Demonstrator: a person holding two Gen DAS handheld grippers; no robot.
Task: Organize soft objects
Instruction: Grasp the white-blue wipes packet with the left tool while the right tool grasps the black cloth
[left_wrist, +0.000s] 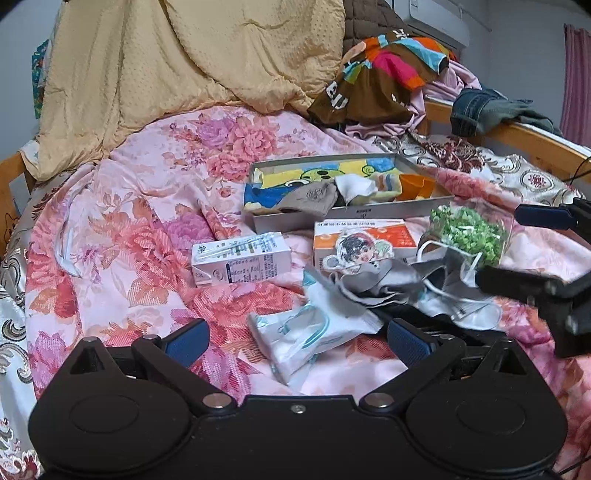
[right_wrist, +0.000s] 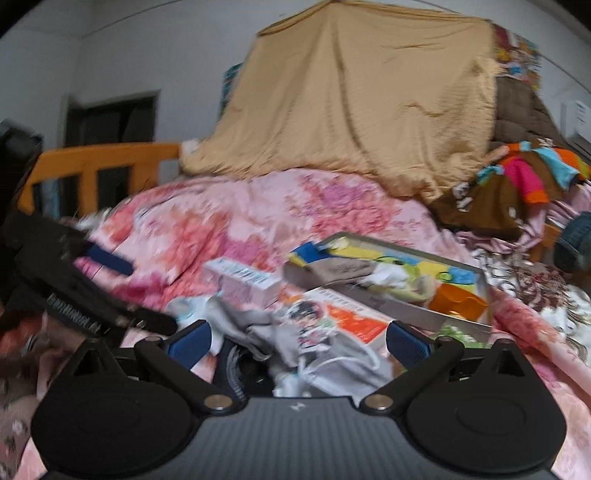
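My left gripper is open low over the floral quilt, with a sealed white mask packet lying between its fingers. Just beyond lie crumpled grey masks with white ear loops. My right gripper comes in from the right, open, above those masks and beside a bag of green bits. The right wrist view is blurred: my right gripper stands open over the grey masks, and my left gripper shows at the left. A grey tray holds a cartoon towel, a grey sock and white cloth.
A white carton and an orange box with a cartoon cutout lie in front of the tray. An orange cup sits in the tray. A tan blanket, piled clothes and a wooden bed rail ring the bed.
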